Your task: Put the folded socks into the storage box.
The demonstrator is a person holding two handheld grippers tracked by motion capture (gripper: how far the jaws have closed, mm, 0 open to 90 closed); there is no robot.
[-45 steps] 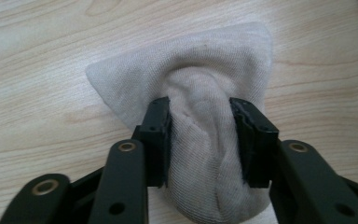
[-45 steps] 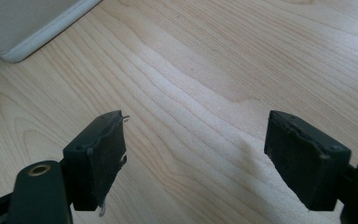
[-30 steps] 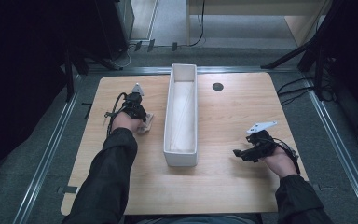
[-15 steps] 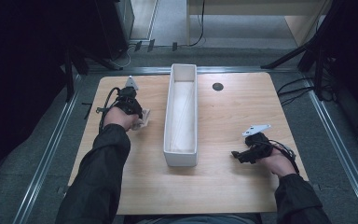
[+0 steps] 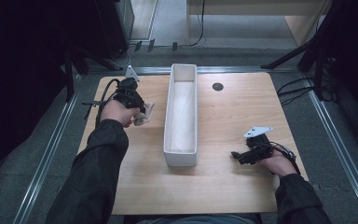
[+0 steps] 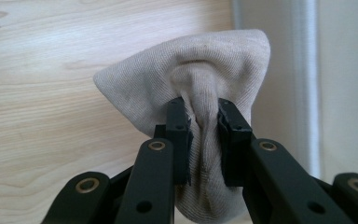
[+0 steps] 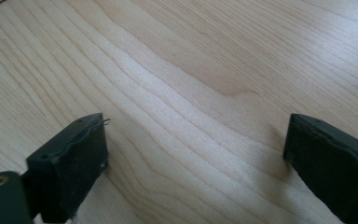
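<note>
A pale wooden table (image 5: 223, 186) stands on grey floor between 2 metal rails. A long white rectangular bin (image 5: 182, 140) lies along its middle, long axis running away from the person. Left of it, the left gripper (image 6: 200, 121) pinches a beige cloth pouch (image 6: 205, 65), its bottom cut off. The right gripper (image 7: 196, 154) gapes wide above bare wood.

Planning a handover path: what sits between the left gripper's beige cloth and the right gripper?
In the high view, the long white rectangular bin stands between the beige cloth in the left gripper and the right gripper; otherwise bare wooden table.
</note>
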